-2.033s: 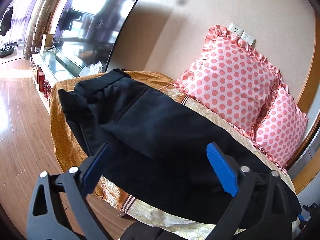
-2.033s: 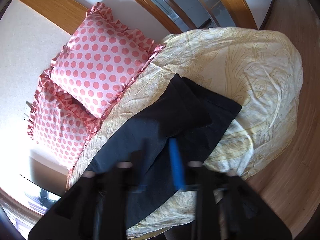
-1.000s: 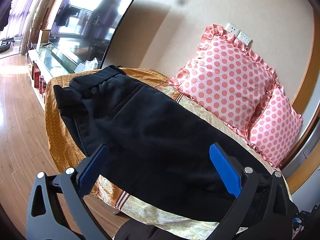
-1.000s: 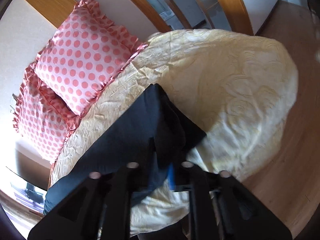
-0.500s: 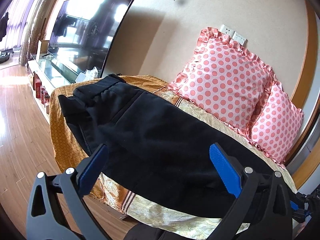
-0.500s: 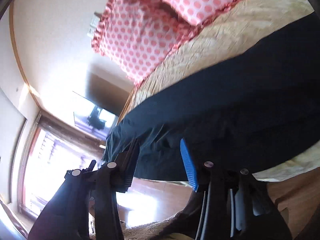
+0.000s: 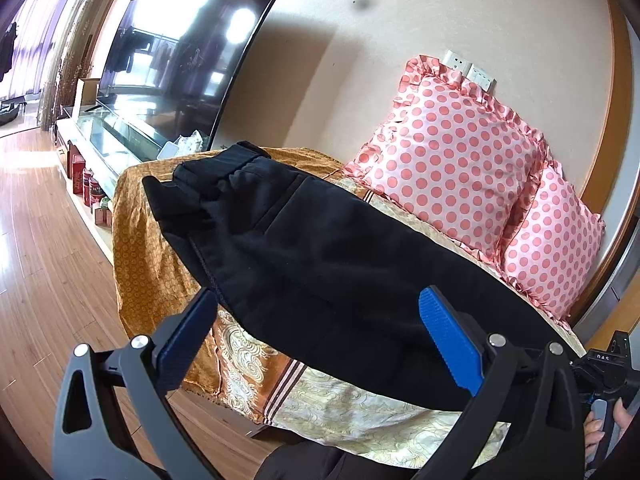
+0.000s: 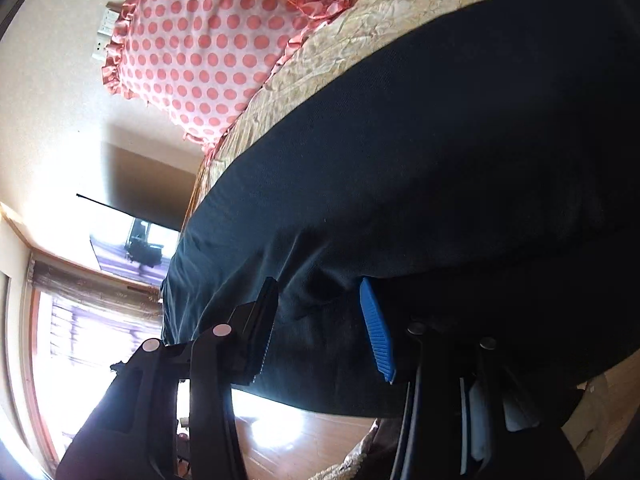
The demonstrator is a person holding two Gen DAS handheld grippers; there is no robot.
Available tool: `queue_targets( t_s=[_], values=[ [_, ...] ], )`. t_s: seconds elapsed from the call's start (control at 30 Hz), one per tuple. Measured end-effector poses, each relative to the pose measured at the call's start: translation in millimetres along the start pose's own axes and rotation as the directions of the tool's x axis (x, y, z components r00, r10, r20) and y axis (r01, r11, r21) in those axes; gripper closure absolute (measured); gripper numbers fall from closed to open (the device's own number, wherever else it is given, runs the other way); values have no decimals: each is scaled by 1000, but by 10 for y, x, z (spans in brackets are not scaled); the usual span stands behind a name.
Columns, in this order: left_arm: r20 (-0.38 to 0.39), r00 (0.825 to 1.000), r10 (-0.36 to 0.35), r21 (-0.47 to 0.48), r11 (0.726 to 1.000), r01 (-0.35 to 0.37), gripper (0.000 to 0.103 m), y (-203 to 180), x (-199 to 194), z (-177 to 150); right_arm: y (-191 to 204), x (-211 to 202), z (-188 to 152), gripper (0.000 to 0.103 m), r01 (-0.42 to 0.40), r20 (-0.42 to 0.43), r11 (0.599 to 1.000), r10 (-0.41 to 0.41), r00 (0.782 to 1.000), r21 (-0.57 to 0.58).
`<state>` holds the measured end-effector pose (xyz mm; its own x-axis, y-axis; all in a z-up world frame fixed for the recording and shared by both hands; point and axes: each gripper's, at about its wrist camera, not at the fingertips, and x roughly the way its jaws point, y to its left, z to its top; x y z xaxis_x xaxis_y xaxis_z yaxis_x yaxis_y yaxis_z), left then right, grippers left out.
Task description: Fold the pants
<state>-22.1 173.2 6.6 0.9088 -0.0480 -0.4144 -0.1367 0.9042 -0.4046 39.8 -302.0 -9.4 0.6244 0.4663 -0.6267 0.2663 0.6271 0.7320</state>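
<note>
From my left wrist camera, my left claw (image 7: pixel 316 336) is spread wide, its two blue pads well apart and gripping nothing. Between and beyond them the black pants (image 7: pixel 320 264) lie stretched along the bed (image 7: pixel 352 412), the waistband end bunched at the far left corner and the legs running toward the lower right. The near edge of the pants hangs a little over the side of the bed. The bed has a pale gold patterned cover, with an orange-brown cloth (image 7: pixel 148 256) draped over the far left end. Two pink polka-dot pillows (image 7: pixel 452 156) lean against the wall behind the pants, one beside the other. A dark television (image 7: pixel 188 60) stands on a low glass stand at the left, above the wooden floor (image 7: pixel 44 248). At the lower right edge I see my right hand (image 7: pixel 604 428) on the handle of the other tool.

From my right wrist camera, the view is tilted and very close to the cloth. My right claw (image 8: pixel 320 328) is released, with a clear gap between the black finger and the blue pad; the pants (image 8: pixel 440 184) fill the space ahead of it, and a fold of the fabric edge sits in the gap, though I cannot tell whether either pad touches it. The gold bed cover (image 8: pixel 360 28) shows above the pants, with a pink pillow (image 8: pixel 208 48) beyond it. The television (image 8: pixel 136 236) and a bright window (image 8: pixel 84 332) sit at the left.
</note>
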Motion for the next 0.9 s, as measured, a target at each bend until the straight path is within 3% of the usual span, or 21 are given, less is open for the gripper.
queue_targets(
  t_s=[0.03,0.07,0.17,0.37,0.53,0.6,0.63,0.77,0.9],
  values=[
    [0,1000,2,-2,1000,-2,2,15,-7,-11,-4,-3,-2,64,-1,20,1000,2,1000,-14],
    [1,1000,5,-4,1000,-5,2,31,-13,-16,-6,27,-16,79,-15,22,1000,16,1000,-14],
    [2,1000,13,-17,1000,-13,2,86,-22,-16,-82,52,-66,89,-81,18,997,81,997,0],
    [-14,1000,18,-54,998,-19,2,169,25,21,-50,-237,-227,93,-193,9,976,195,981,-100],
    [-42,999,22,-102,994,-26,2,281,96,109,6,-406,-370,100,-334,13,918,345,939,-212],
    [-45,999,5,-145,989,-12,2,357,123,172,-54,-390,-355,100,-217,65,945,239,969,-246],
    [-48,999,-3,-162,987,-5,2,390,146,209,-112,-365,-333,100,-202,65,952,222,973,-231],
    [-73,993,-96,-284,956,72,3,551,285,380,-187,-188,-268,98,-196,14,962,202,979,-192],
    [-130,974,-188,-391,912,124,4,659,488,532,-35,-209,-302,98,-194,10,950,202,979,-243]
  ],
)
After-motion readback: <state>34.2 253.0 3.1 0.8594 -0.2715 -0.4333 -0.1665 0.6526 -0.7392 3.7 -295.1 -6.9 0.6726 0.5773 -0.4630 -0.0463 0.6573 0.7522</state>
